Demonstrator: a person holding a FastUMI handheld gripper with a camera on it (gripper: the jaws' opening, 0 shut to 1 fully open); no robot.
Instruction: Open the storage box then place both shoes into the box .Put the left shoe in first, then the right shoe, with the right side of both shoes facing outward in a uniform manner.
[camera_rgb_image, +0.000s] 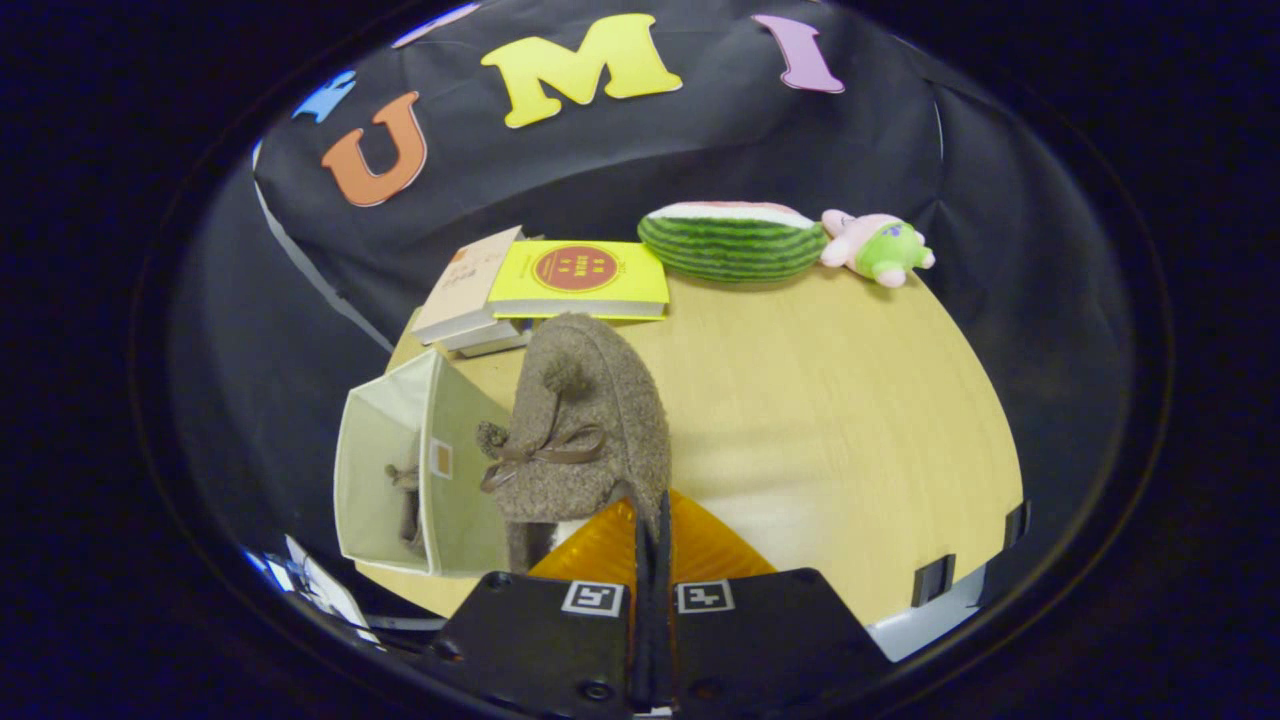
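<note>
Between the fingers of our claw (652, 545) we hold a brown woolly shoe (585, 430), the two fingers drawn close together and pinching its rim at the heel end, so the shoe hangs lifted with its toe pointing away from us and its bow and pompoms turned up. We judge this grip at the back edge is meant to leave the long body free to slide into the box sideways. Just left of the shoe stands the storage box (385, 470), pale fabric, lying with its mouth open toward us and to the right; inside it we make out a second brown shoe (408, 500), so the first one seems already stowed. The held shoe nearly touches the box's right wall, and that edge is what we must clear, swinging left. Beyond the shoe, at the far side of the desk (850, 400), lie stacked books (540, 285), then a watermelon toy (735, 240) and a small plush toy (880, 248) to the right. The desk's right half is open, giving us room to back off and realign.
</note>
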